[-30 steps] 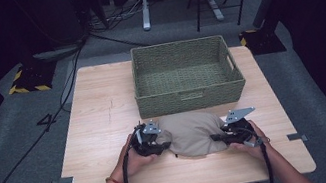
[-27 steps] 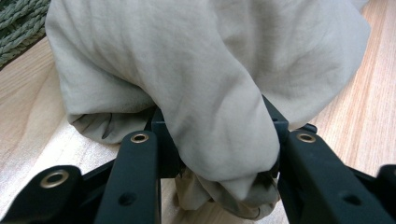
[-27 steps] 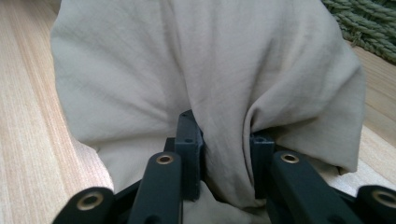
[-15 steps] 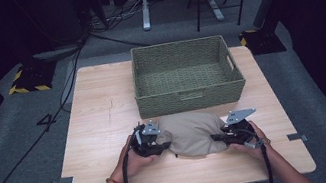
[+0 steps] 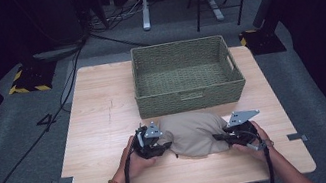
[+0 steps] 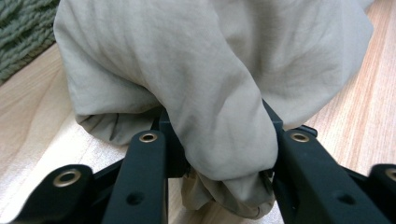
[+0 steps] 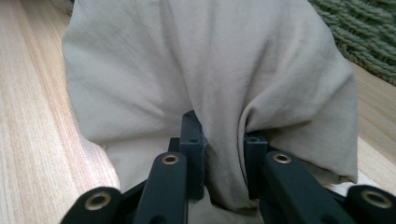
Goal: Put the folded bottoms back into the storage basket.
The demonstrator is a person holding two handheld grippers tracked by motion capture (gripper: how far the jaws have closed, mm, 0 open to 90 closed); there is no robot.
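Observation:
A crumpled beige cloth (image 5: 194, 134) lies on the wooden table (image 5: 99, 113), just in front of a green woven basket (image 5: 188, 100). My left gripper (image 5: 163, 147) grips its left end and my right gripper (image 5: 220, 138) its right end. In the left gripper view a thick fold of the cloth (image 6: 210, 70) is bunched between the jaws of the left gripper (image 6: 218, 119), which have just been closing on it. In the right gripper view a narrower fold of the cloth (image 7: 210, 60) is pinched between the pads of the right gripper (image 7: 222, 135), which have also just been closing.
The basket's inside shows nothing in it, and it stands at the table's far middle. Bare tabletop lies to the left of the basket and along the near edge. Cables and stands are on the dark floor beyond the table.

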